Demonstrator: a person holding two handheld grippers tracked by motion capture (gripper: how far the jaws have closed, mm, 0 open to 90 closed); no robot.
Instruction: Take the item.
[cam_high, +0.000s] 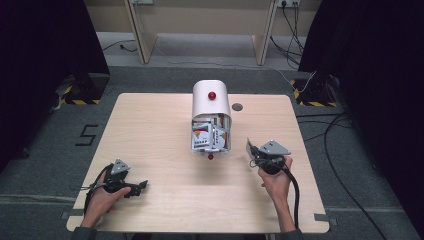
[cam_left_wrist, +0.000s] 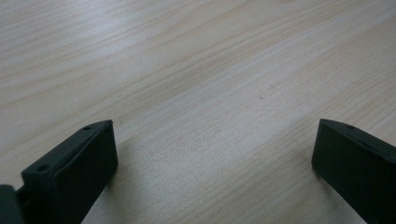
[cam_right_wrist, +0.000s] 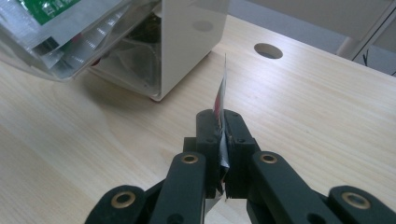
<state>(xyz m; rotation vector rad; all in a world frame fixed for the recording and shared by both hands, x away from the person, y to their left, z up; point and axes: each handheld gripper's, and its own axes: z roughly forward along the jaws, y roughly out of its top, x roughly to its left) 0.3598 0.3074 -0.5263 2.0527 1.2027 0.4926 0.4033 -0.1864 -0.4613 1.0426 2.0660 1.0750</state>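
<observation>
A white round-topped box (cam_high: 211, 102) with a red knob (cam_high: 212, 95) stands at the table's middle back. Its clear front flap (cam_high: 210, 145) hangs open toward me, and several colourful packets (cam_high: 202, 134) lie inside. My right gripper (cam_high: 253, 151) is just right of the flap, shut on a thin flat packet (cam_high: 248, 146). In the right gripper view the packet (cam_right_wrist: 223, 91) stands edge-on between the closed jaws of the right gripper (cam_right_wrist: 222, 119), with the box (cam_right_wrist: 187, 42) to the left behind. My left gripper (cam_high: 139, 186) rests near the front left, open. The left gripper (cam_left_wrist: 215, 126) has nothing between its jaws.
A round cable hole (cam_high: 237, 106) sits in the wooden table (cam_high: 150, 125) right of the box. A second red knob (cam_high: 210, 156) marks the flap's front edge. Dark curtains, floor cables and desk legs surround the table.
</observation>
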